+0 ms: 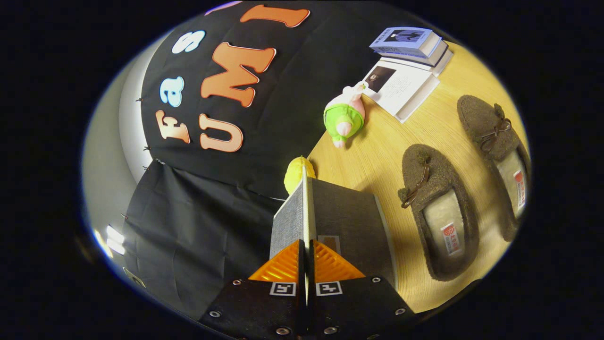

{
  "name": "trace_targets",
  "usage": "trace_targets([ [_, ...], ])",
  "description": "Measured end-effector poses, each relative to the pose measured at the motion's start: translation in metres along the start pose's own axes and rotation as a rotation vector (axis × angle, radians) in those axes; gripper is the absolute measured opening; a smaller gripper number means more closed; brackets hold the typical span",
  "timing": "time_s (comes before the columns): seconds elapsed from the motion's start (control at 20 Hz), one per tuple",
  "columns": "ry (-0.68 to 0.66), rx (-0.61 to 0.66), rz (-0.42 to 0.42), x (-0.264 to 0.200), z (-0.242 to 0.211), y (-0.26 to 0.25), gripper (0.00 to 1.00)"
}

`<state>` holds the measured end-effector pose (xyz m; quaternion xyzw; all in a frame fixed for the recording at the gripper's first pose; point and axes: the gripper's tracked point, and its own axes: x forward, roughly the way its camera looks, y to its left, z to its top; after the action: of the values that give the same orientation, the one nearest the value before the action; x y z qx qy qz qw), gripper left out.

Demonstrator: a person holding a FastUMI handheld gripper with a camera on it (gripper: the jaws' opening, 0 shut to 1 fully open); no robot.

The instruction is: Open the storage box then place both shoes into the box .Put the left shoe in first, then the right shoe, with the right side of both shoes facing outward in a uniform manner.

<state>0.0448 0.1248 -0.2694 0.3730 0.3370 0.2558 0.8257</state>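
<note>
My gripper (306, 248) is shut on the thin pale edge of the storage box lid (289, 219), which stands edge-on between the fingers and runs ahead of them. The grey fabric storage box (351, 219) lies just beside the lid, on the wooden table (377, 156). Two brown fuzzy shoes with bow laces rest on the table past the box. One shoe (441, 212) is close to the box and the other shoe (498, 151) lies farther out, parallel to it, both with their pale insoles showing.
A yellow plush toy (296, 172) sits just beyond the lid's far end. A green and pink plush toy (345, 118) and a stack of books (408, 66) lie farther along the table. Black cloth walls the booth behind them.
</note>
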Motion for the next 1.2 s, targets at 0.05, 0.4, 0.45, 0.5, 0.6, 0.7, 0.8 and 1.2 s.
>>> trace_targets([
  [0.05, 0.005, -0.029, -0.010, -0.002, -0.003, 0.006, 0.01],
  [0.4, -0.049, -0.081, 0.042, -0.019, 0.008, 0.086, 0.01],
  [0.45, -0.053, -0.100, 0.041, -0.019, 0.009, 0.099, 0.01],
  [0.5, -0.055, -0.129, 0.034, -0.018, 0.008, 0.111, 0.01],
  [0.6, -0.056, -0.208, 0.003, -0.013, 0.002, 0.136, 0.00],
  [0.7, -0.065, -0.281, -0.006, -0.007, -0.003, 0.164, 0.01],
  [0.8, -0.076, -0.331, -0.001, 0.002, -0.011, 0.189, 0.02],
  [1.2, -0.011, -0.410, 0.033, 0.052, -0.068, 0.245, 0.04],
])
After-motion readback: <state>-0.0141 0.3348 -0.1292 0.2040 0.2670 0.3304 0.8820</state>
